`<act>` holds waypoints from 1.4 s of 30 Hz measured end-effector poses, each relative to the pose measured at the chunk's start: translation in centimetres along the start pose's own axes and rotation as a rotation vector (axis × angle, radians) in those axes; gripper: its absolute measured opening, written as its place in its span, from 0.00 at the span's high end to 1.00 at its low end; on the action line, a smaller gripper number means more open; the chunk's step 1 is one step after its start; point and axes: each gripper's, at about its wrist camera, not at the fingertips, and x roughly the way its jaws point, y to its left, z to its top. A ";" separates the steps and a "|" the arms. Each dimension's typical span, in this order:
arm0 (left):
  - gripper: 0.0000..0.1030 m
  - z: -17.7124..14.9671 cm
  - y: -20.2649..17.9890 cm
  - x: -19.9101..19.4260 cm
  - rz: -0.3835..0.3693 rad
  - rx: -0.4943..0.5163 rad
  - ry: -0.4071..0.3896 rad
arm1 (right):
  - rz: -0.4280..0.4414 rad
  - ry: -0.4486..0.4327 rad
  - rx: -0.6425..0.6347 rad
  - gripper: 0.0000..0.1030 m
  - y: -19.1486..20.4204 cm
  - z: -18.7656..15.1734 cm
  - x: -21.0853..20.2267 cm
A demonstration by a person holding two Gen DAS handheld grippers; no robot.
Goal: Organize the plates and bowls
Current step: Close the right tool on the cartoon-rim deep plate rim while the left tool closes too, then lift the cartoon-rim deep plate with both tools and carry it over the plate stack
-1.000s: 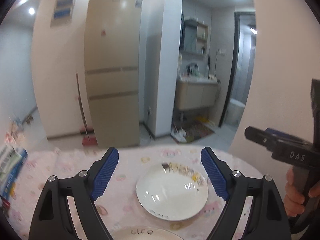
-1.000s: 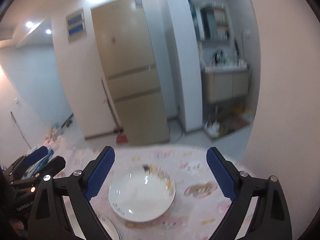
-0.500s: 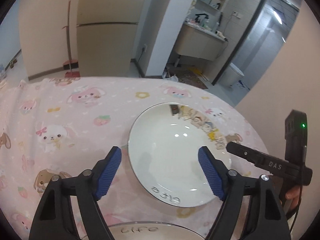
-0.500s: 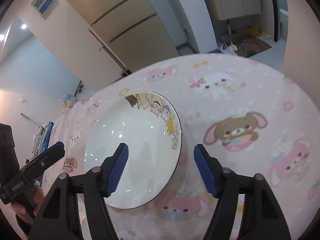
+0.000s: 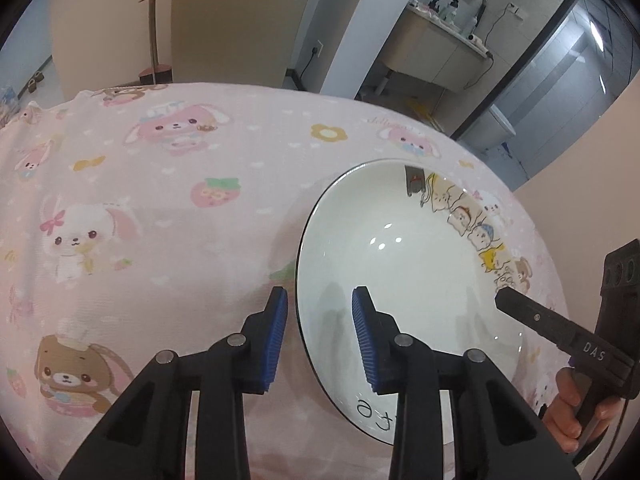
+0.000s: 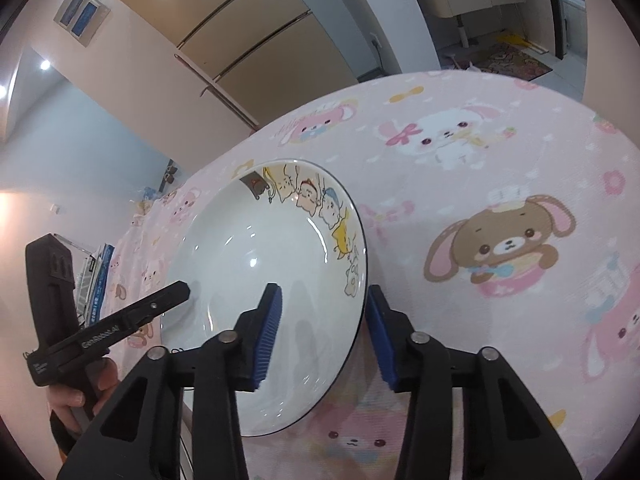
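Left gripper (image 5: 319, 334): jaws closing, straddling the plate's rim, one blue pad inside the dish, the other outside over the cloth; pads not yet pressing.
Right gripper (image 6: 323, 330): jaws closing astride the opposite rim, likewise not clamped.
Plate (image 5: 404, 272): white, cartoon animals along its far edge, lying on the bench between both grippers.
Bench (image 5: 160, 240): covered with a pink bunny-print cloth.
Hands: one hand (image 5: 576, 412) shows behind the right gripper's handle.

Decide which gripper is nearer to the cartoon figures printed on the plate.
Right. The right gripper straddles the plate rim just below the cartoon figures; the left gripper straddles the opposite rim. Both are closing.
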 end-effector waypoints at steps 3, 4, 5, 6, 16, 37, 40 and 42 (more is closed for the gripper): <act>0.65 -0.1 -0.5 0.4 0.011 0.036 0.016 | 0.028 0.021 0.018 0.61 -0.2 0.0 0.6; 0.65 -0.1 -0.7 0.4 0.023 0.055 0.025 | 0.039 0.023 0.025 0.61 -0.3 0.0 0.7; 0.65 0.0 -0.9 0.5 0.025 0.064 0.024 | 0.043 0.026 0.026 0.61 -0.4 0.0 0.8; 0.65 0.0 -1.0 0.5 0.022 0.069 0.025 | 0.047 0.028 0.025 0.61 -0.4 0.1 0.8; 0.65 0.0 -2.3 0.9 0.056 0.150 0.003 | 0.120 0.028 0.031 0.61 -1.4 0.1 0.8; 0.81 0.7 -0.6 -0.1 0.016 0.106 -0.001 | -0.011 -0.058 -0.031 0.88 -0.8 -0.8 0.5; 0.81 0.5 -1.1 -0.7 0.065 0.120 -0.039 | -0.030 -0.061 -0.038 0.87 0.0 -1.0 0.3; 0.81 0.3 -2.1 -1.6 0.085 0.149 -0.072 | -0.051 -0.089 -0.044 0.86 0.1 -1.0 -0.2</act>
